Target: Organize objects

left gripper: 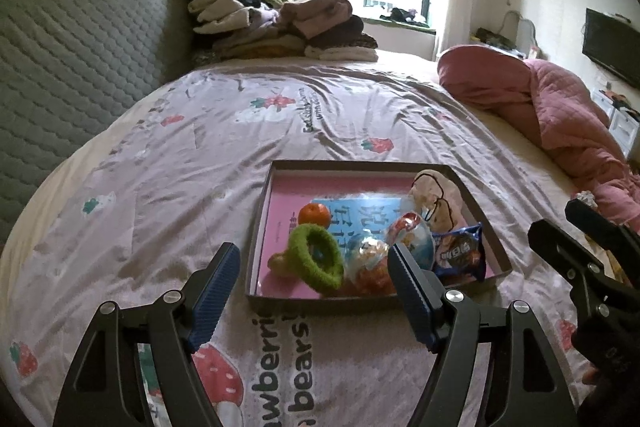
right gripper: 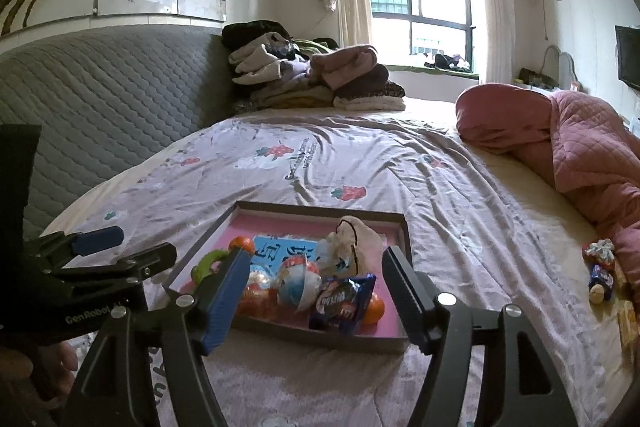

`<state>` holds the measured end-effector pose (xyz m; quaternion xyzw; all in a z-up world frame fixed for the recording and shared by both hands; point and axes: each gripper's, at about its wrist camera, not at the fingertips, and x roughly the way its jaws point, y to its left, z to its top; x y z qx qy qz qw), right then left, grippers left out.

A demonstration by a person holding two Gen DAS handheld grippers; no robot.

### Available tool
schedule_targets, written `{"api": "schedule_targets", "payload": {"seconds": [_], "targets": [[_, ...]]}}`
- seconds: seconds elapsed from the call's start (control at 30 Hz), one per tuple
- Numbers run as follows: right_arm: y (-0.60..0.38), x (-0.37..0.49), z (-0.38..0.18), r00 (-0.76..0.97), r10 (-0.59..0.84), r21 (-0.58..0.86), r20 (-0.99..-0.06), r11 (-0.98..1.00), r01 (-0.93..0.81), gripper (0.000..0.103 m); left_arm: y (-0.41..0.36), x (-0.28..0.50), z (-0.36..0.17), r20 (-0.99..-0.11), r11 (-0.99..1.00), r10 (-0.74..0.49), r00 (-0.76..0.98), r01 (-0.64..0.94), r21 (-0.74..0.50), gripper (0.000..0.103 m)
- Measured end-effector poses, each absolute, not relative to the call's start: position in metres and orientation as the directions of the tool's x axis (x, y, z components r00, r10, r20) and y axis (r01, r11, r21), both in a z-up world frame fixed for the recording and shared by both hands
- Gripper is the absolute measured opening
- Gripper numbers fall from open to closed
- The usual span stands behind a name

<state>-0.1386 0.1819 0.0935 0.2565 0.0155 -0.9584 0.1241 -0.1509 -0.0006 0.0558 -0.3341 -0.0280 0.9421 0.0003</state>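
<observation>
Leftover trinkets [right gripper: 602,273] lie in a small cluster on the bedsheet [right gripper: 440,187] at the foot of the pink quilt [right gripper: 592,147], well off to the right of the right gripper [right gripper: 314,291], which hangs with jaws spread wide and empty just short of the shallow pink-lined box [right gripper: 404,227]. That box already holds a blue snack packet [right gripper: 344,301], tangerines, a green hair scrunchie [left gripper: 316,255] and a plush toy [right gripper: 356,239]. By position the right hand is the nearer one to the stray cluster, and reaching it would likely take a swing rightward across the sheet. Beside it, the left gripper [left gripper: 314,279] also stands open and empty, angled down at the near edge of the box.
</observation>
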Motion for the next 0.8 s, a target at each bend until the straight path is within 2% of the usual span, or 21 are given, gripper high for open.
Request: {"api": "schedule_targets", "payload": {"seconds": [0.8], "targets": [[0.185,-0.126,0.047,-0.793,-0.222,0.044,-0.567,-0.97,0.24,0.07,0.01,-0.142,0.011,-0.685,-0.999,0.006,-0.729,0.021,-0.031,0.077]]}}
